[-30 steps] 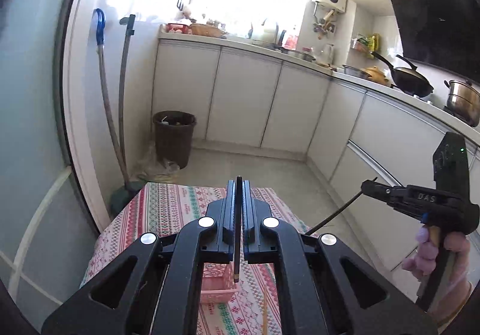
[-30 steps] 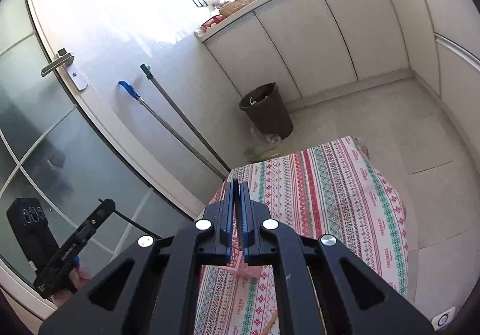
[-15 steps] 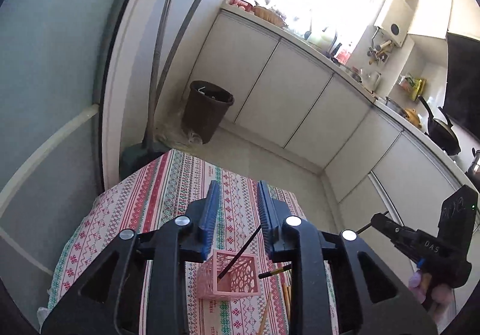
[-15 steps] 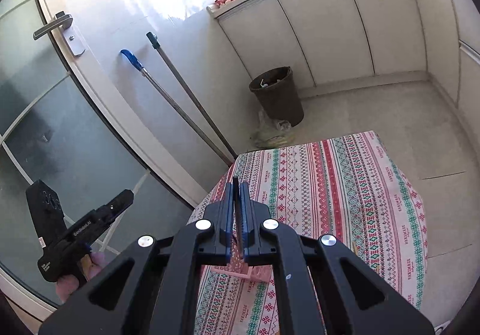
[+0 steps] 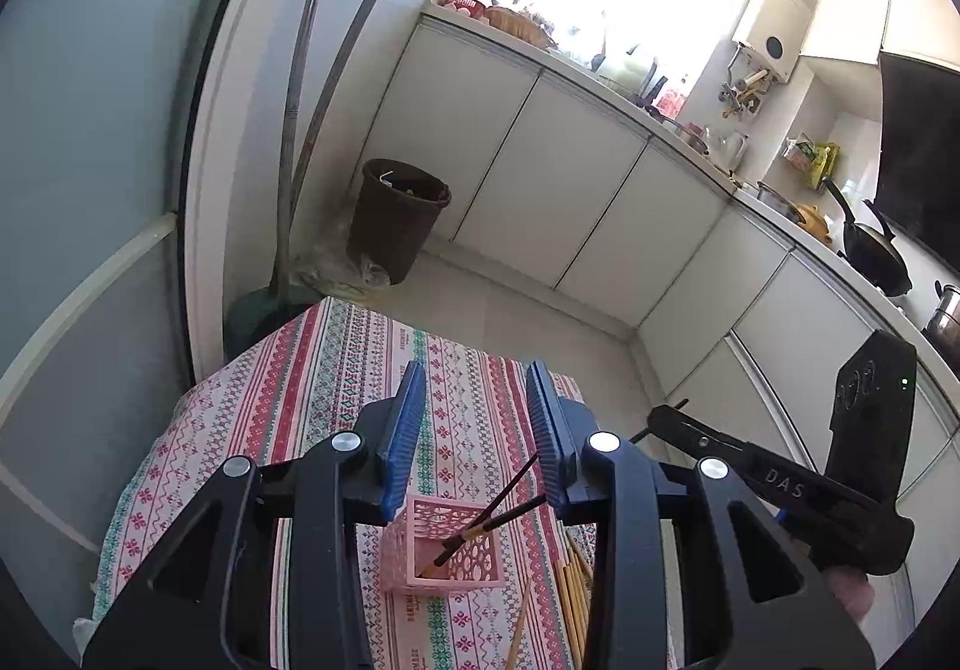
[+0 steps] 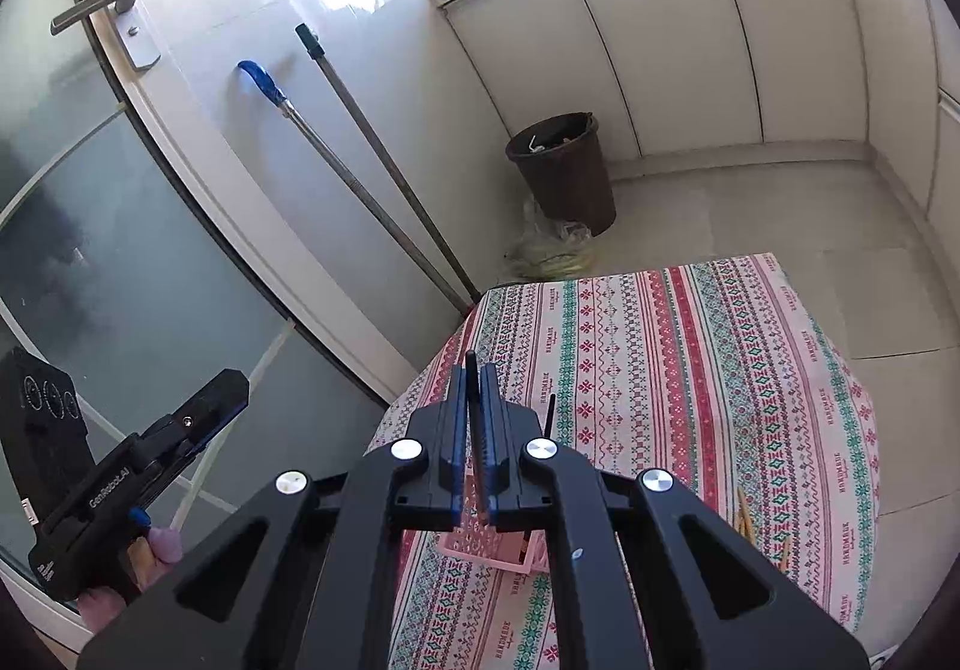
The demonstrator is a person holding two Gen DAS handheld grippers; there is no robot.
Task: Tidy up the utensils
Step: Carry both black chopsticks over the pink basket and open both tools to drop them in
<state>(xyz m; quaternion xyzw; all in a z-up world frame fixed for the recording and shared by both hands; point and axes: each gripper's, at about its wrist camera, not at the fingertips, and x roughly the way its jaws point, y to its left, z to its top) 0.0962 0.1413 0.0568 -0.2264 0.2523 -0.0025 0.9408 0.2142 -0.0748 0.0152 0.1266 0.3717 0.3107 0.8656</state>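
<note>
On the far left we see two long mop handles (image 5: 312, 88) leaning against the wall, with a dark brown trash bin (image 5: 396, 217) on the floor just to their right. Nearer to us, a table under a red, green and white patterned tablecloth (image 5: 336, 370) fills the middle. Our left gripper (image 5: 477, 427) hangs above it with its blue-padded fingers (image 5: 405, 430) spread apart and nothing between them. Directly below that gap stands a pink lattice holder (image 5: 441, 544) on the cloth, and two dark chopsticks (image 5: 492, 514) sit in it, leaning up and to the right. Just right of the holder, several light wooden chopsticks (image 5: 573, 574) lie flat on the cloth near the table's right edge. Further right is our right gripper (image 6: 474, 400), held beside the table; its fingers are pressed together on a single dark chopstick (image 6: 474, 418), which sticks out past the tips. White cabinets (image 5: 540, 178) run along the far wall.
</note>
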